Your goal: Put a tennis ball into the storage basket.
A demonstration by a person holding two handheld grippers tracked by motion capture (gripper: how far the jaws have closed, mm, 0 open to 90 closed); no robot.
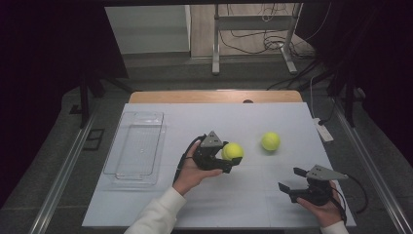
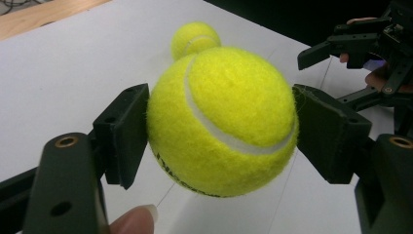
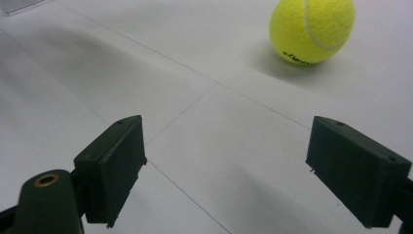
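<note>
My left gripper (image 1: 234, 157) is shut on a yellow tennis ball (image 1: 233, 151), held a little above the white table near its middle. In the left gripper view both pads press the sides of this ball (image 2: 221, 122). A second tennis ball (image 1: 270, 141) rests on the table farther back and to the right, also seen behind the held one (image 2: 195, 39) and in the right gripper view (image 3: 311, 29). My right gripper (image 1: 290, 179) stands open near the front right of the table, its jaws wide apart (image 3: 226, 170) with nothing between them.
A clear plastic tray (image 1: 134, 148) lies at the left side of the white table top (image 1: 146, 204). A white power strip (image 1: 322, 129) lies past the table's right edge. A metal stand and cables sit on the floor behind the table.
</note>
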